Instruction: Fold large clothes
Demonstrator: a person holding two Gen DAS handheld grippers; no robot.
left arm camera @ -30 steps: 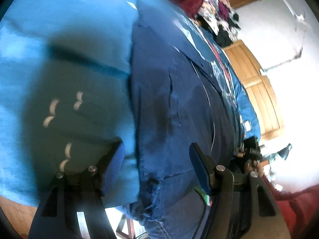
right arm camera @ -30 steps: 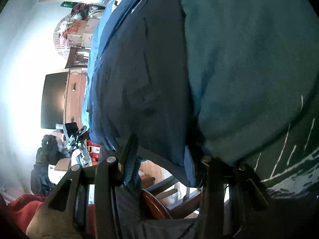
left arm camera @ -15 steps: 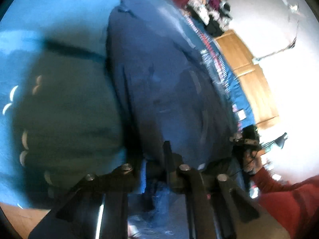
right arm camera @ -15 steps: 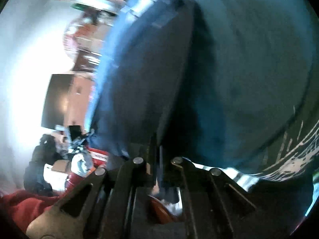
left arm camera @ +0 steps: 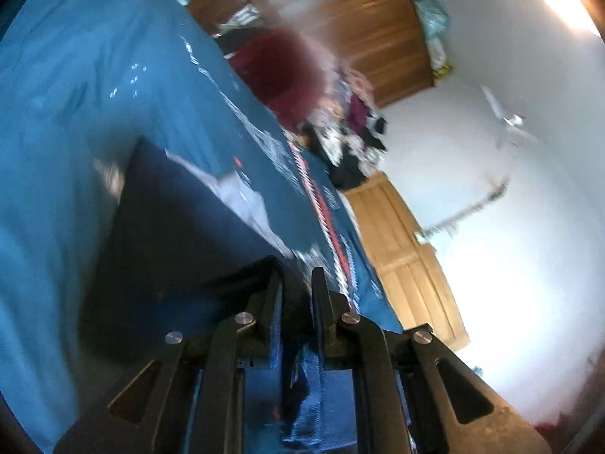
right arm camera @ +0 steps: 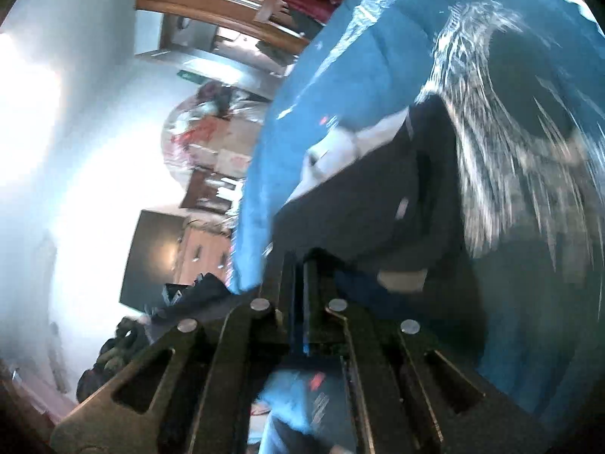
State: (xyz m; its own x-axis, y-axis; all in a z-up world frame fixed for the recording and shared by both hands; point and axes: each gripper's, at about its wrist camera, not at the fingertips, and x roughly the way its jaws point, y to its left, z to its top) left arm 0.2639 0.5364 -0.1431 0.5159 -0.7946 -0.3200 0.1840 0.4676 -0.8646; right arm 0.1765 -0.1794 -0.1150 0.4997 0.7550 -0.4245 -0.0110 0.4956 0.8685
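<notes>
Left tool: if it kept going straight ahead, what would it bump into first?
Probably the dark navy garment it already pinches; beyond that lies the blue patterned bedspread. The left tool points along them, though depth is unclear.

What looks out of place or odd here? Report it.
Nothing stands out. Both grippers, left and right, are shut on the dark blue garment, which lies on the blue bedspread. Motion blur hides fine detail.

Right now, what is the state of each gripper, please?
Left gripper: shut on the dark garment.
Right gripper: shut on the dark garment.
</notes>
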